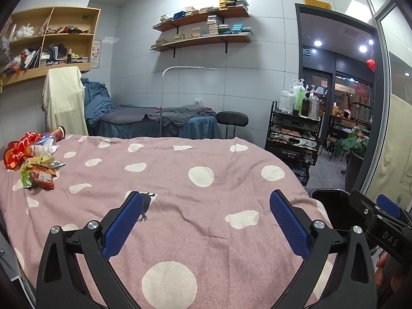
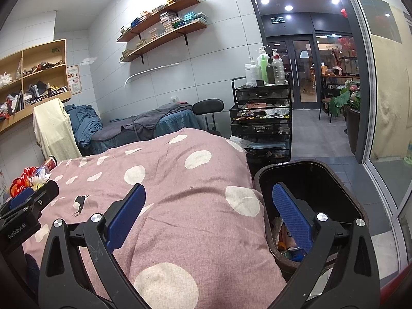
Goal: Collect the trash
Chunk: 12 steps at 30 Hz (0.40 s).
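White tiled walls with shelves [image 1: 203, 29] back a bed [image 1: 195, 206] under a pink spotted cover, and the trash [image 1: 36, 159], a heap of wrappers, a small bottle and a red bag, lies at its far corner, about ten o'clock in the left wrist view. Left gripper [image 1: 206, 219] hovers over the bare cover, jaws wide apart and empty. Right gripper [image 2: 208, 213] straddles the bed's edge and a black bin [image 2: 322, 180] at three o'clock with scraps inside, its jaws likewise spread and empty.
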{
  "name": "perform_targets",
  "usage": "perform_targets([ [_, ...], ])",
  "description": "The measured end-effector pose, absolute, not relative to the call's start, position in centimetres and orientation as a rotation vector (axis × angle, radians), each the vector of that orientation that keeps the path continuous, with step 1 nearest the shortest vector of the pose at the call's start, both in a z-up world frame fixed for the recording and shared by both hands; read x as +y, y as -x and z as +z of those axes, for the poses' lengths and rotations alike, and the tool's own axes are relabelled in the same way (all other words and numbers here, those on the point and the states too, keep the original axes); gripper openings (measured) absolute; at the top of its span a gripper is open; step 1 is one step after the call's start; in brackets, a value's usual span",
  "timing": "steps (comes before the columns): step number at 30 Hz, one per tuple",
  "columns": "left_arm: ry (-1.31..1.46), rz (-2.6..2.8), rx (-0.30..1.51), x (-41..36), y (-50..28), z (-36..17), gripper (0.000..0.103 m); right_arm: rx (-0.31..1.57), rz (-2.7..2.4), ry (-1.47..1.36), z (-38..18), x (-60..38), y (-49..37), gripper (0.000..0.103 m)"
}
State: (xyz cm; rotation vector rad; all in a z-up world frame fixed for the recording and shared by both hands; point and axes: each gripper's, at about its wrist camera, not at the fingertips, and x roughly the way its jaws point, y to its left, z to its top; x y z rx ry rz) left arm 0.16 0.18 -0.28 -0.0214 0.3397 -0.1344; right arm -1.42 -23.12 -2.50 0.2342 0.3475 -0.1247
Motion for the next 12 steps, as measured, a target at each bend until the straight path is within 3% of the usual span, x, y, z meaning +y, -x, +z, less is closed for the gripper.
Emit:
perform_targets([
  [12, 0.027, -0.141, 0.354, 0.19, -0.29, -0.44, 0.098, 0.357, -0.129, -0.245, -2.66, -23.05, 1.26, 0.098],
])
